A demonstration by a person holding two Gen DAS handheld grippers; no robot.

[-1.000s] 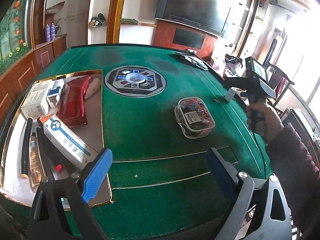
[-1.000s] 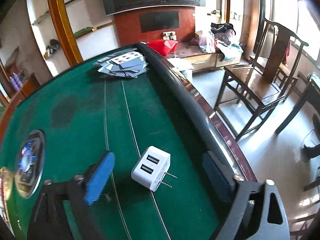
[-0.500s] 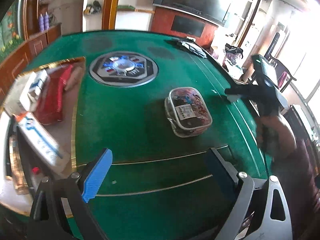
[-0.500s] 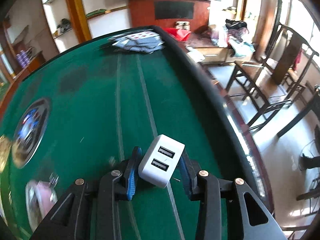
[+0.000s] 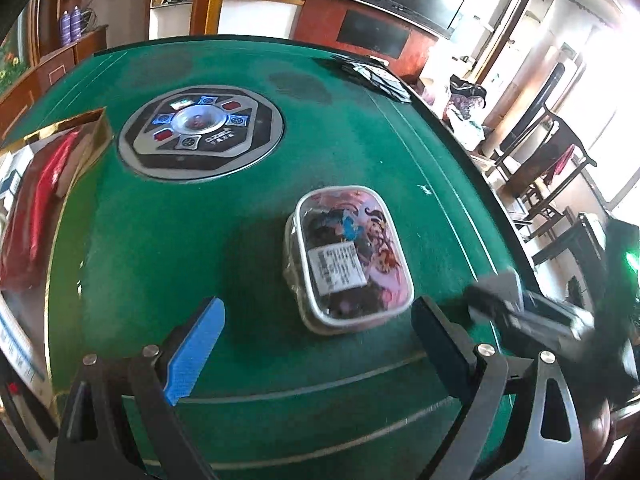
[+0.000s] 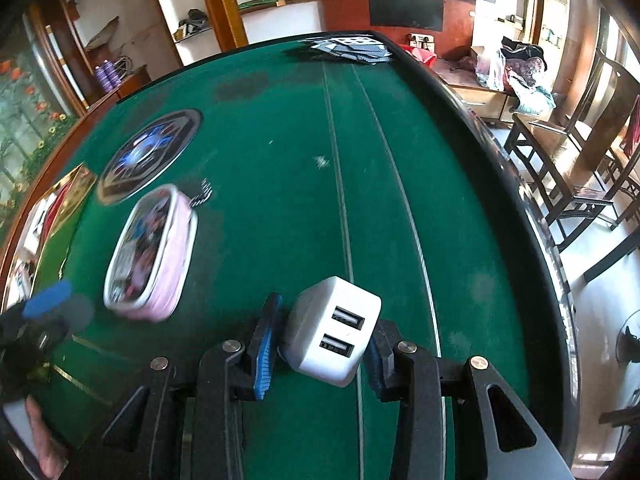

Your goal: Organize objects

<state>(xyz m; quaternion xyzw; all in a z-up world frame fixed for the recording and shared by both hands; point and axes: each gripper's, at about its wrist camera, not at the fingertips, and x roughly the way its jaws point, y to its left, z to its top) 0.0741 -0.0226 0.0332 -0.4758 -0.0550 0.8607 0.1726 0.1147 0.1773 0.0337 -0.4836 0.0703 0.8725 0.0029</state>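
Observation:
My right gripper (image 6: 320,344) is shut on a white two-port USB charger (image 6: 332,330) and holds it above the green felt table (image 6: 280,140). A clear plastic food box with a pink printed lid (image 5: 346,256) lies on the felt; it also shows in the right wrist view (image 6: 150,248). My left gripper (image 5: 316,344) is open and empty, just in front of that box, its fingers to either side of the box's near end. The right gripper shows blurred at the right in the left wrist view (image 5: 520,312).
A gold-rimmed tray (image 5: 94,128) at the left holds a red packet (image 5: 36,200) and boxes. A round control panel (image 5: 200,132) sits mid-table. Playing cards (image 6: 352,48) lie at the far edge. Wooden chairs (image 6: 580,160) stand right of the table.
My right gripper closed on the charger, lifted it and swung left toward the box. My left gripper moved forward and right, up to the food box.

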